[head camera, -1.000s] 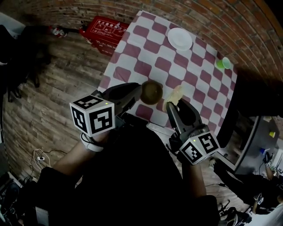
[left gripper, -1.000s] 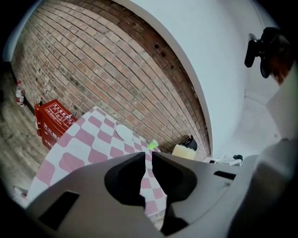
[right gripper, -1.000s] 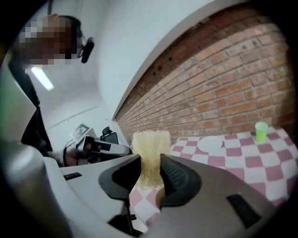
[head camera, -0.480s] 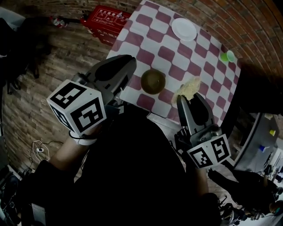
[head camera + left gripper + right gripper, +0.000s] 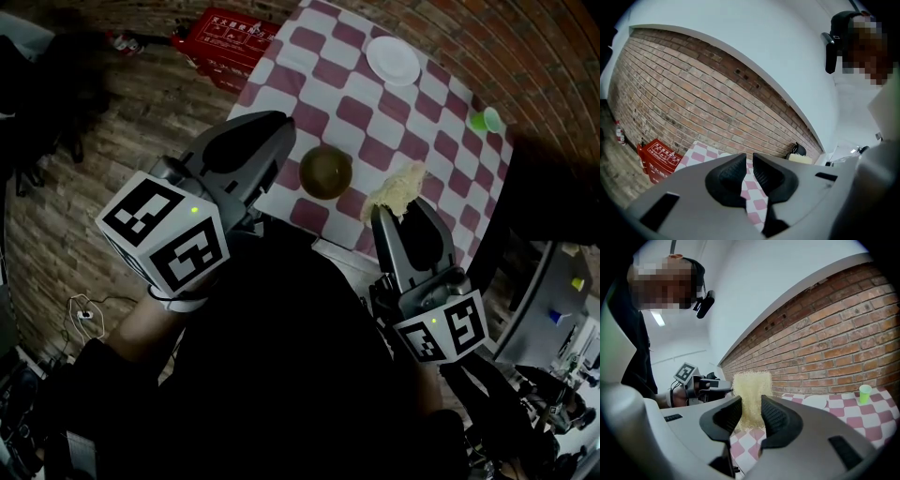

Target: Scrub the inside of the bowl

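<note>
An olive-brown bowl (image 5: pixel 325 172) stands on the red-and-white checked table (image 5: pixel 356 94), near its front edge. My left gripper (image 5: pixel 279 131) hovers to the bowl's left, apart from it. In the left gripper view its jaws (image 5: pixel 749 159) stand a narrow slit apart with nothing between them; only the checked cloth (image 5: pixel 755 199) shows through. My right gripper (image 5: pixel 394 212) is to the bowl's right, shut on a pale yellow scrub sponge (image 5: pixel 401 185) that sticks up past the pads (image 5: pixel 750 392). The right gripper view also shows the left gripper (image 5: pixel 715 386) off to the left.
At the table's far end lie a white plate (image 5: pixel 392 59) and a green cup (image 5: pixel 485 119); both show in the right gripper view too, plate (image 5: pixel 815 401) and cup (image 5: pixel 865 393). A red box (image 5: pixel 230 42) sits on the brick floor to the table's left. A brick wall (image 5: pixel 693 93) runs behind.
A second ago the left gripper's tips were at the bowl's rim; it has since lifted away to the left. The right gripper rose with the sponge. The bowl stayed on the table.
</note>
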`<state>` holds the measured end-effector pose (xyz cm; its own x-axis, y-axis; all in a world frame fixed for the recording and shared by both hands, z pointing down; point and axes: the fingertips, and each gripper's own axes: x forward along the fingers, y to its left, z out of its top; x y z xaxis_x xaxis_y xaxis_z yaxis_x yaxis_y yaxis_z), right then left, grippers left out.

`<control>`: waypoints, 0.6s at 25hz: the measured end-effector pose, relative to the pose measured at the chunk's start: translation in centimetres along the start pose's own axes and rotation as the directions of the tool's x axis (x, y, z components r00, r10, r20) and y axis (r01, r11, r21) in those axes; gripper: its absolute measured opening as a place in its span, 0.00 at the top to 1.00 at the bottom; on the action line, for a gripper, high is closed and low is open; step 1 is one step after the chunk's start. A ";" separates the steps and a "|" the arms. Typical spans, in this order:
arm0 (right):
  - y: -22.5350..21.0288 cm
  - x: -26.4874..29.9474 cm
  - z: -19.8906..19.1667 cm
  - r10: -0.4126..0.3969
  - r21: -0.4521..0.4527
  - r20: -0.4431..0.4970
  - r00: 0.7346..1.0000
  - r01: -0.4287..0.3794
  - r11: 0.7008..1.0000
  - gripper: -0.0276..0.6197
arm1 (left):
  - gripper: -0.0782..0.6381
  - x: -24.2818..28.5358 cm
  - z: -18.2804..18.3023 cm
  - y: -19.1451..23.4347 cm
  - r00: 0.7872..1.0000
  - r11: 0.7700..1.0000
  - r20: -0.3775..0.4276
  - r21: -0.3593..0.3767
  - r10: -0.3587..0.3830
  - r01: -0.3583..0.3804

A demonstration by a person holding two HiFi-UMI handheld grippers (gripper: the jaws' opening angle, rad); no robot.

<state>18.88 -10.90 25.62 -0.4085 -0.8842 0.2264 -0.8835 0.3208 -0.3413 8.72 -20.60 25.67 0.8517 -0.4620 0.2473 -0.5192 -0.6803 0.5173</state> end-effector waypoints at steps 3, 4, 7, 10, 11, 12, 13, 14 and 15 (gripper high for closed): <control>0.0 0.0 -0.2 0.004 -0.002 -0.002 1.000 -0.004 1.000 0.74 | 0.82 0.1 0.0 0.0 1.000 1.000 -0.001 -0.001 -0.001 0.001; 0.1 0.0 -0.2 0.004 -0.001 -0.002 1.000 -0.004 1.000 0.74 | 0.82 0.1 0.0 -0.1 1.000 1.000 -0.002 -0.001 -0.002 0.002; 0.3 0.4 0.2 -0.001 0.005 0.012 1.000 0.001 1.000 0.74 | 0.82 0.2 -0.2 -0.2 1.000 1.000 -0.003 0.002 -0.004 0.004; 0.4 0.6 0.4 -0.004 0.005 0.017 1.000 0.004 1.000 0.74 | 0.82 0.3 -0.2 -0.2 1.000 1.000 -0.005 0.001 -0.007 0.007; 0.3 0.7 0.3 -0.005 0.005 0.013 1.000 0.005 1.000 0.74 | 0.82 0.3 -0.2 -0.2 1.000 1.000 -0.005 0.001 -0.008 0.008; 0.2 0.7 0.2 -0.007 0.006 0.008 1.000 0.007 1.000 0.74 | 0.82 0.4 -0.2 -0.2 1.000 1.000 -0.006 0.001 -0.009 0.009; 0.2 0.8 0.0 -0.008 0.007 0.003 1.000 0.008 1.000 0.74 | 0.82 0.4 -0.2 -0.3 1.000 1.000 -0.007 0.001 -0.010 0.010; 0.1 0.8 -0.1 -0.009 0.008 -0.001 1.000 0.009 1.000 0.74 | 0.82 0.4 -0.2 -0.3 1.000 1.000 -0.008 0.001 -0.011 0.011; 0.1 0.8 -0.1 -0.010 0.008 -0.004 1.000 0.010 1.000 0.74 | 0.82 0.5 -0.2 -0.3 1.000 1.000 -0.009 0.001 -0.012 0.012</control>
<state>18.39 -11.56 25.88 -0.4002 -0.8862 0.2333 -0.8859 0.3090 -0.3460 9.32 -20.47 25.80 0.8584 -0.4485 0.2489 -0.5091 -0.6862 0.5196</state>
